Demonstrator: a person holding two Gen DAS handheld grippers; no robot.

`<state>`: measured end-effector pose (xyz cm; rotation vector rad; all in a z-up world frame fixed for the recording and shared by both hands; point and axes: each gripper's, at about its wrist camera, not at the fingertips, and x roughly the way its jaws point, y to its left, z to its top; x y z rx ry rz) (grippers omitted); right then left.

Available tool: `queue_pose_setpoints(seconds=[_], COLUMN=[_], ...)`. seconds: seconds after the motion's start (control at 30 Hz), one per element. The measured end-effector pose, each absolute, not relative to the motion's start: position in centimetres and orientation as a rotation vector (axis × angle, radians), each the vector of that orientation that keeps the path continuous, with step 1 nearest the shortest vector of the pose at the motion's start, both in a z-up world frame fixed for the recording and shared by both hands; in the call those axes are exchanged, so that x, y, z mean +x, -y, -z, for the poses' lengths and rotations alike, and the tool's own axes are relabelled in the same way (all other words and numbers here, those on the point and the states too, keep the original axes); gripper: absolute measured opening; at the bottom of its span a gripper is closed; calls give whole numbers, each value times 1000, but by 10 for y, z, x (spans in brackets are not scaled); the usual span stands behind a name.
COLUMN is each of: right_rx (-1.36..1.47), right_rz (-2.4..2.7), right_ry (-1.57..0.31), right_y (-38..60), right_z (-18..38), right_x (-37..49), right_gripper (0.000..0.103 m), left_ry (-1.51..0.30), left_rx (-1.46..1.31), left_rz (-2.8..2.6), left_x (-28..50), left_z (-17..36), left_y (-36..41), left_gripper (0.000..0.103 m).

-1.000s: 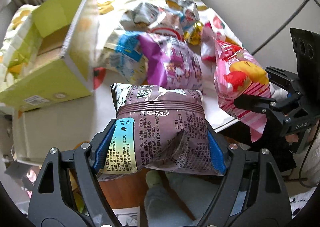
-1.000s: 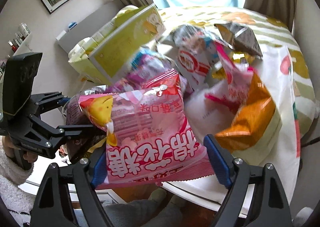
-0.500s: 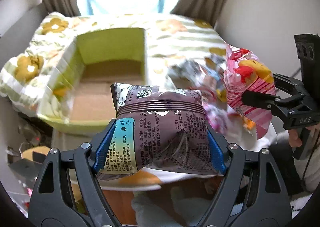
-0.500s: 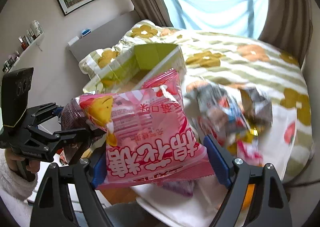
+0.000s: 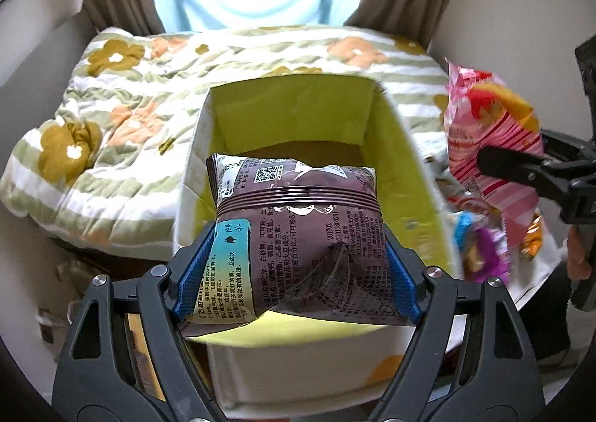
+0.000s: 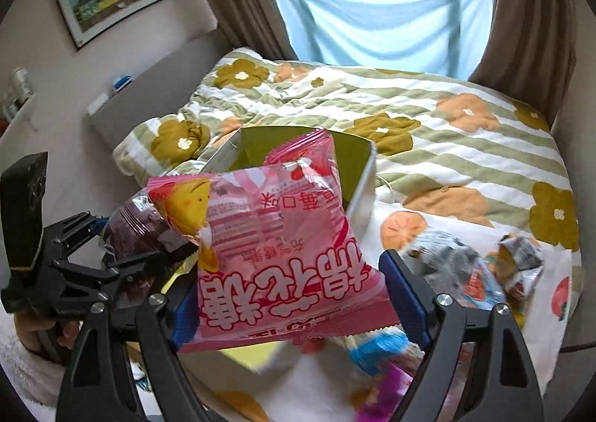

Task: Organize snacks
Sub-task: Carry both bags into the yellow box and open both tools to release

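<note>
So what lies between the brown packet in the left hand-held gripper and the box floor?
Nothing: in the left wrist view the brown packet hangs over the open box, whose visible floor is bare.

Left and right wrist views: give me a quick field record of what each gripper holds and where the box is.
left gripper: shut on brown snack bag, above the box opening
right gripper: shut on pink snack bag
green box: open, interior looks empty where visible
loose snacks: on the white cloth right of the box
bedspread: floral, behind the box
</note>
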<state>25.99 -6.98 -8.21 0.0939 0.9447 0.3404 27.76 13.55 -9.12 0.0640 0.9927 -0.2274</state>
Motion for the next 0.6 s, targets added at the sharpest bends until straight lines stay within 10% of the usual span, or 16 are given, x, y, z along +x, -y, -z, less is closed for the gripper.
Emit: queue_pose_setpoints(seconds=[0.2,0.33,0.6], right_rx=[138,171,86], right_rz=[-267,-222,-191], right_ry=[-1000,-1044,-1097], right_y=[40,36,21], right_z=[100,110,128], right_x=[286,295,300], right_gripper=[83,84,84], left_ry=[-1015,-1021,-1038], left_rx=[133,158,119], left_rz=[290,306,241], left_x=[304,308,293], left_z=[122,133,138], left_y=[-145,-142,-155], left_gripper=[81,103,103])
